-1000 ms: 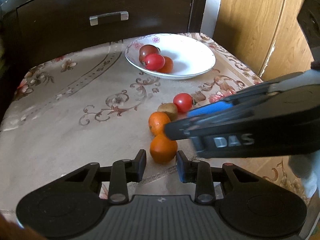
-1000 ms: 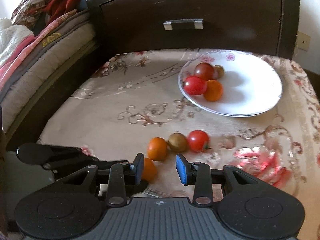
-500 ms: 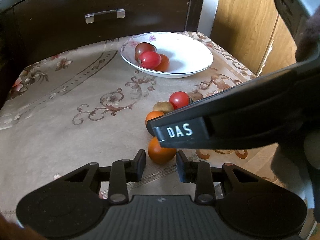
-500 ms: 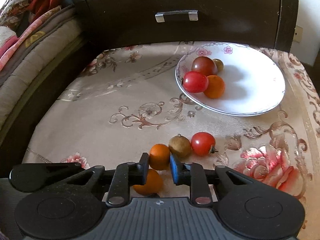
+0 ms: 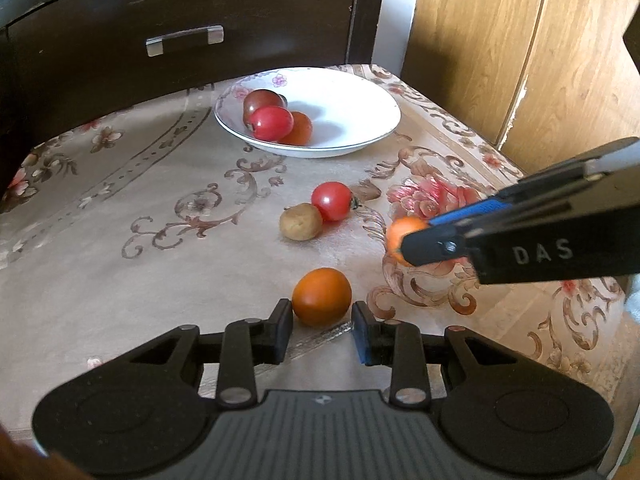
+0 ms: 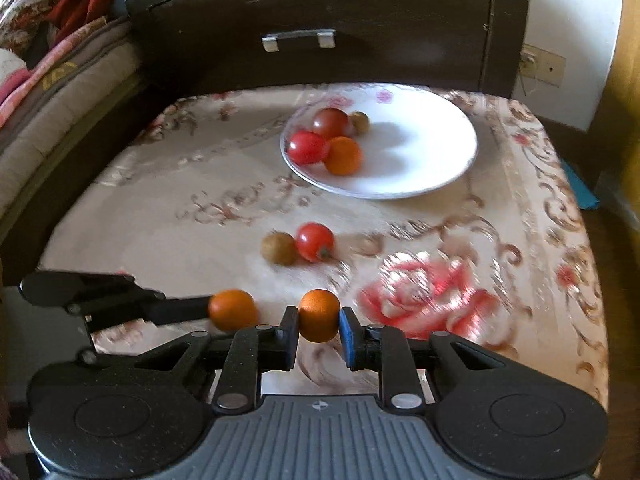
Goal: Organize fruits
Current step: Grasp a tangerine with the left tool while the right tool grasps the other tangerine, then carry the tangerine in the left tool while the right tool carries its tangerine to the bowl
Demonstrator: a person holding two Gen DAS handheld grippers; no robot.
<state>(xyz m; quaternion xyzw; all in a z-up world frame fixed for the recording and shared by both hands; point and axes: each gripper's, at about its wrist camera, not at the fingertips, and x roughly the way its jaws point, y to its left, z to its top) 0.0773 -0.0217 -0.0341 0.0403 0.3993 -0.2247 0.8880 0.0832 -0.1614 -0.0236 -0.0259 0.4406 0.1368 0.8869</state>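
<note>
While our right gripper (image 6: 319, 325) clamps an orange (image 6: 319, 320), only its view shows our left gripper's (image 5: 322, 320) jaws parted (second orange (image 5: 321, 297) between).

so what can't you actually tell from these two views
- Left wrist view: most of the held orange is hidden behind the right claw; whether it is clear of the cloth cannot be told.
- Left wrist view: the small brown fruit in the bowl is covered by the tomatoes.
- Right wrist view: motion blur smears the tablecloth.
- Either view: whether the left claw touches the second orange.
</note>
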